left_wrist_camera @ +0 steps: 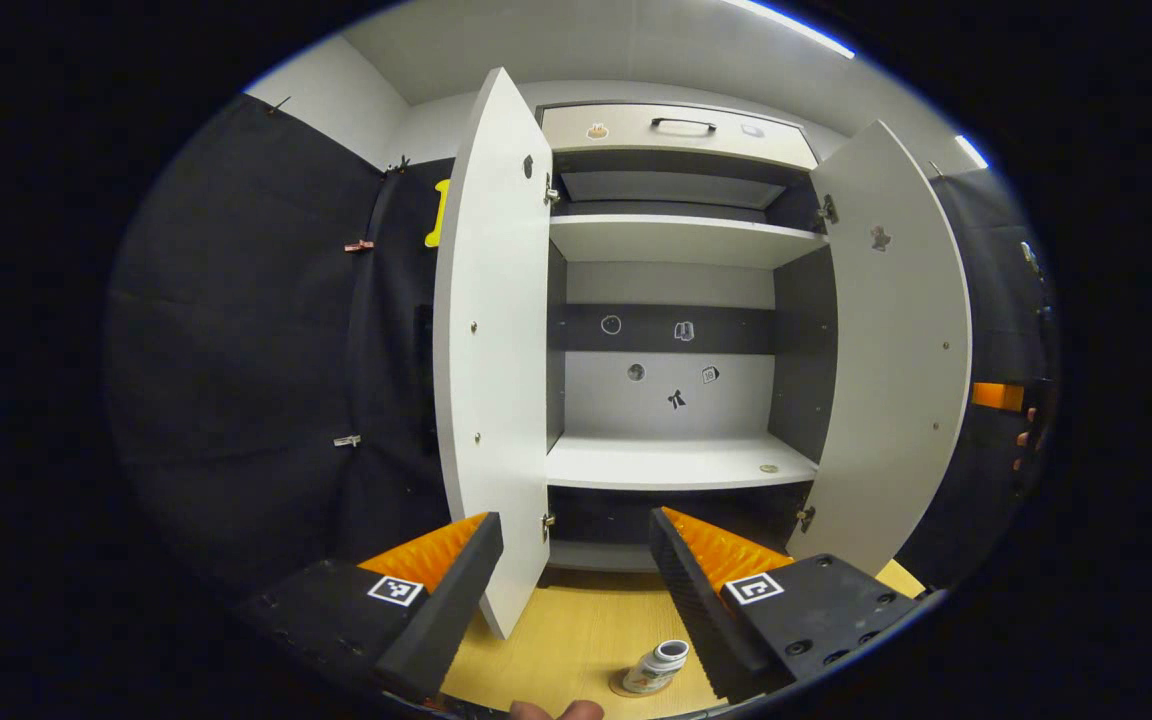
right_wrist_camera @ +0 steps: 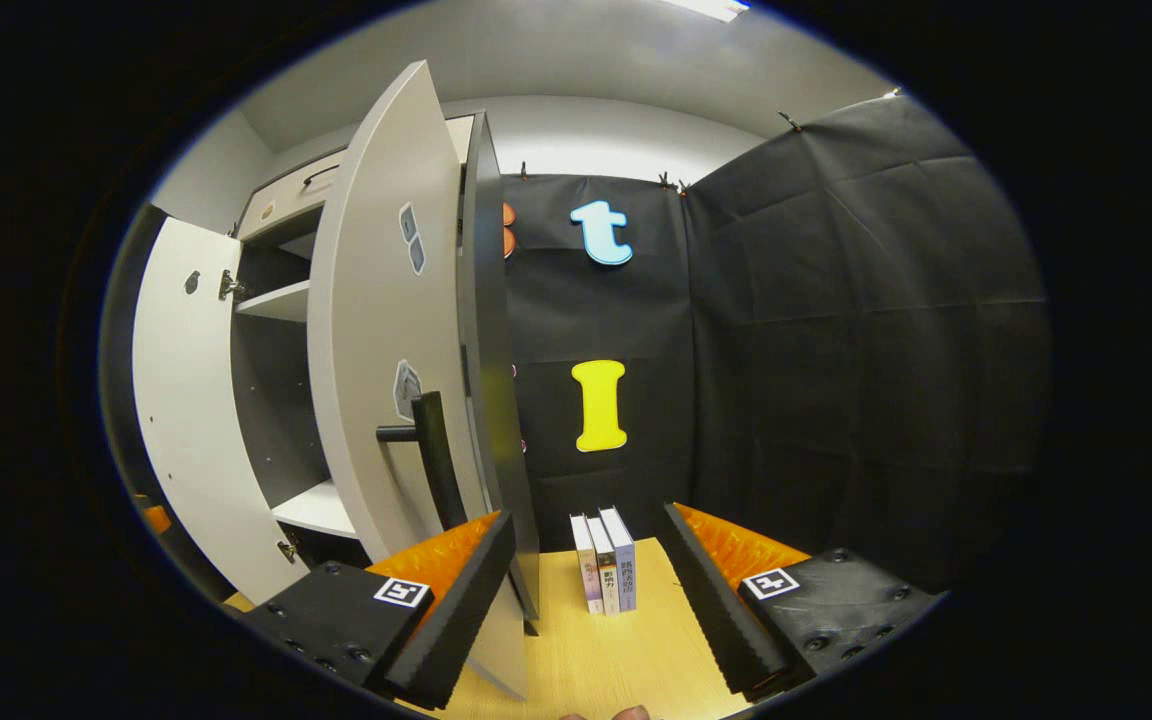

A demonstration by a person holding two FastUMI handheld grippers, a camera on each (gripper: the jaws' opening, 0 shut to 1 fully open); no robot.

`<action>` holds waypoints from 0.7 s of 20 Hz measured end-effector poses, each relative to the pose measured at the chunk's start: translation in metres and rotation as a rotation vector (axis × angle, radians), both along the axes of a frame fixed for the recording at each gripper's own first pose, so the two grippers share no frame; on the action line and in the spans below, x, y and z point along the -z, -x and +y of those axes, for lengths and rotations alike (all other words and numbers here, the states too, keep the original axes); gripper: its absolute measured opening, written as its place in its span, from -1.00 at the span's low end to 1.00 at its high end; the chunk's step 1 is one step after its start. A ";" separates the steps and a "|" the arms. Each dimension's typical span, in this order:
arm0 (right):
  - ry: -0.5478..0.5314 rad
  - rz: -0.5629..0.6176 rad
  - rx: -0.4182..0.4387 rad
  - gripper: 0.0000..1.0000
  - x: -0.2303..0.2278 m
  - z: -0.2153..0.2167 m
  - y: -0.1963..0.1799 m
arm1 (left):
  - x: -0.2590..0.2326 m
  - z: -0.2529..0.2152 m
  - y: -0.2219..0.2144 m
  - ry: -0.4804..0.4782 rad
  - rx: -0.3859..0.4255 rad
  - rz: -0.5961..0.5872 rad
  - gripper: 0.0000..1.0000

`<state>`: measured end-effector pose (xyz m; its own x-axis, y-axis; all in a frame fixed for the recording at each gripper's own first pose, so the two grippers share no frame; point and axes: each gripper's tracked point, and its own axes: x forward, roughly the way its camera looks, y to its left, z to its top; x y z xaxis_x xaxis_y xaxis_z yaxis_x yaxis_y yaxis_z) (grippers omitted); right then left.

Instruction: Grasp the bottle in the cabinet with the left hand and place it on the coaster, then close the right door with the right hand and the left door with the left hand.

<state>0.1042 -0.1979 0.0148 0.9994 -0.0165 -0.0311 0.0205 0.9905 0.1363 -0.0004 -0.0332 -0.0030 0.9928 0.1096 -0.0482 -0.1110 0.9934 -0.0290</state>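
Bottle on coaster, both cabinet doors open

Tongs first: in the left gripper view the left tongs (left_wrist_camera: 576, 590) stand wide apart and released, holding nothing. Low in the frame between the fingers, nearer the right one, a small white bottle (left_wrist_camera: 658, 665) sits on a round coaster (left_wrist_camera: 626, 688) on the wooden worktop (left_wrist_camera: 576, 630).

Centre frame, the cabinet (left_wrist_camera: 676, 300) is open, its left door (left_wrist_camera: 491, 340) and right door (left_wrist_camera: 891, 350) swung outward. The lower shelf (left_wrist_camera: 676, 462) carries only a small round item near its right front corner. Stickers dot the back panel, and a drawer with a dark handle (left_wrist_camera: 682, 124) sits at the top.

In the right gripper view the right tongs (right_wrist_camera: 581, 590) are likewise spread and empty. Left of centre, the right door's outer face (right_wrist_camera: 386, 330) and its dark bar handle (right_wrist_camera: 436, 455) stand just above the left finger. Three upright books (right_wrist_camera: 604, 562) stand on the worktop between the fingers, farther back, with open worktop in front.
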 end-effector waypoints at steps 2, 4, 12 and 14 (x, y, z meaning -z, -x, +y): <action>0.009 0.001 -0.031 0.95 0.001 0.009 -0.011 | 0.001 0.003 0.000 -0.006 -0.016 0.002 0.87; 0.025 -0.007 -0.041 0.95 0.000 0.011 -0.016 | 0.002 0.007 -0.002 -0.003 -0.029 0.004 0.87; 0.001 -0.003 -0.089 0.94 0.004 0.047 -0.006 | 0.002 0.031 0.002 -0.027 -0.075 0.001 0.88; -0.016 0.001 -0.112 0.95 0.005 0.060 -0.006 | 0.004 0.039 0.004 -0.034 -0.085 0.002 0.88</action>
<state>0.1098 -0.1379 0.0097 0.9949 0.0962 -0.0310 -0.0904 0.9843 0.1516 -0.0041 0.0053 -0.0070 0.9798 0.1948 -0.0448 -0.1948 0.9808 0.0044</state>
